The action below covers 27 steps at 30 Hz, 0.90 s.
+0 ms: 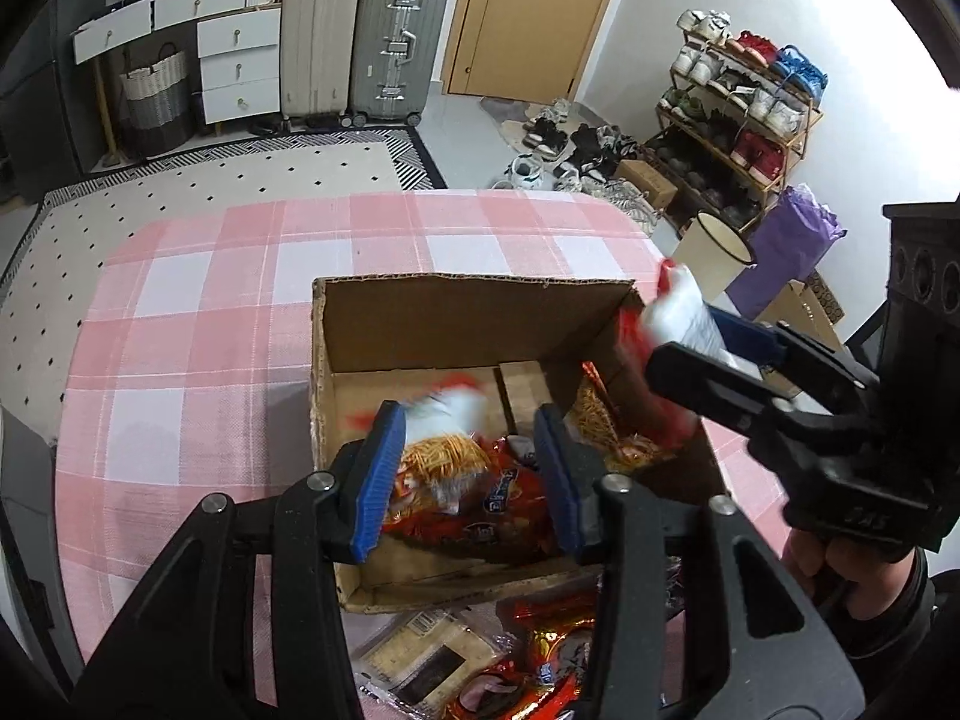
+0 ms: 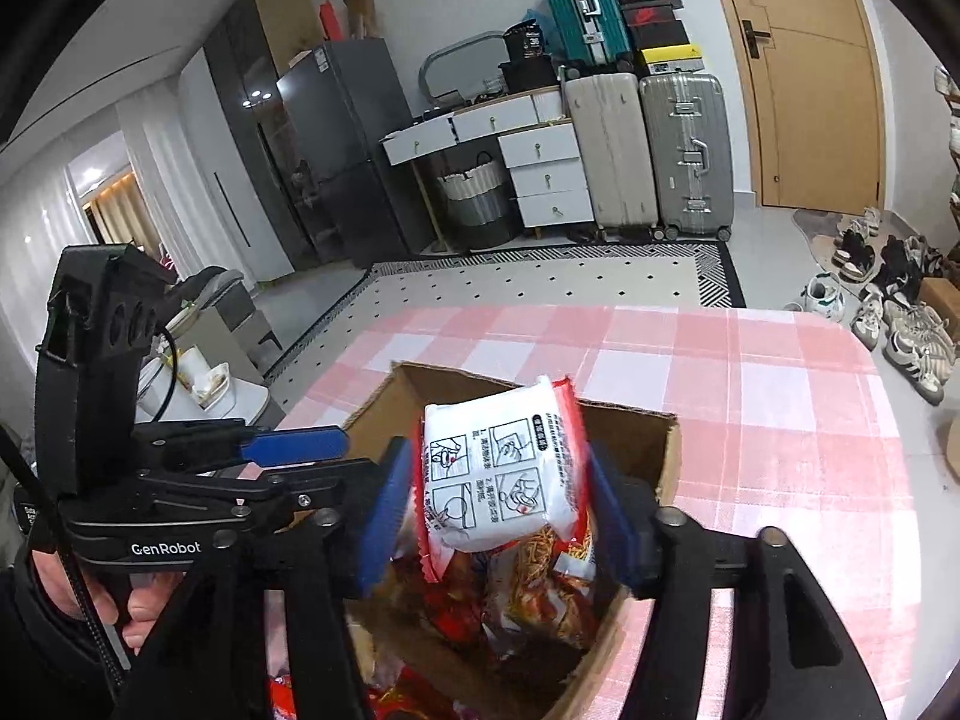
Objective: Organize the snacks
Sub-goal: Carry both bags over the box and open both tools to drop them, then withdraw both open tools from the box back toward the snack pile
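An open cardboard box (image 1: 468, 324) stands on the pink checked tablecloth; it also shows in the right wrist view (image 2: 666, 450). Several red and white noodle packets (image 1: 474, 498) lie inside it. My left gripper (image 1: 474, 474) is open over the box's near side, and a blurred white and red packet (image 1: 450, 408) sits between its fingers, apparently loose. My right gripper (image 2: 498, 498) is shut on a white and red noodle packet (image 2: 498, 468) held above the box; the same packet shows at the box's right wall in the left wrist view (image 1: 678, 306).
More snack packets (image 1: 480, 660) lie on the cloth in front of the box. Beyond the table are a patterned rug (image 1: 240, 180), suitcases (image 1: 366, 36), drawers, a shoe rack (image 1: 738, 126) and a bin (image 1: 714, 252).
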Available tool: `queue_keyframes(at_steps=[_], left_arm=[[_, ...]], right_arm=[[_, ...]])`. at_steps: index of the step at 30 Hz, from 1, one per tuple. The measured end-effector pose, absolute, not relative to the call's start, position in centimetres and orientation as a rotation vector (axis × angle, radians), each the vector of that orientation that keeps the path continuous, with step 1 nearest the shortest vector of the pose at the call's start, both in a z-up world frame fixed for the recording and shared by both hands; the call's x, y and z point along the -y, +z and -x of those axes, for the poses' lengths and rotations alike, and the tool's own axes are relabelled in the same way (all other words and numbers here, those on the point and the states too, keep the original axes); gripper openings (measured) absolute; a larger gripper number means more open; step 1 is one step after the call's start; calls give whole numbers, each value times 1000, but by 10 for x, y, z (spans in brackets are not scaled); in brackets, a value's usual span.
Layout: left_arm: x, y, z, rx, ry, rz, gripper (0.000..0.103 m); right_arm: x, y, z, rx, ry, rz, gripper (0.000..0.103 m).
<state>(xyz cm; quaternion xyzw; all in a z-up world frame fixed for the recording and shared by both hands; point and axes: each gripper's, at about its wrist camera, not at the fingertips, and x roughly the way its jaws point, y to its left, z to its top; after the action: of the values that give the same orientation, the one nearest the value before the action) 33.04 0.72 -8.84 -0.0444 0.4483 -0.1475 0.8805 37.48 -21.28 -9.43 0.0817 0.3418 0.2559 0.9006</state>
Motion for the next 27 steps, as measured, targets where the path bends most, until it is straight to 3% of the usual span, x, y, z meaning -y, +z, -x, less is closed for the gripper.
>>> queue_keyframes(at_steps=[1, 3, 6, 27], left_arm=[[-7, -88, -329, -935, -308, 89, 55], [-7, -87, -328, -929, -288, 71, 76], [-10, -81, -321, -906, -287, 86, 77], [-18, -41, -231, -807, -215, 135, 81]], right_arm=[[215, -94, -374, -702, 528, -177, 67], [217, -91, -370, -697, 524, -183, 70], [221, -84, -362, -670, 524, -180, 82], [241, -53, -273, -581, 514, -193, 82]])
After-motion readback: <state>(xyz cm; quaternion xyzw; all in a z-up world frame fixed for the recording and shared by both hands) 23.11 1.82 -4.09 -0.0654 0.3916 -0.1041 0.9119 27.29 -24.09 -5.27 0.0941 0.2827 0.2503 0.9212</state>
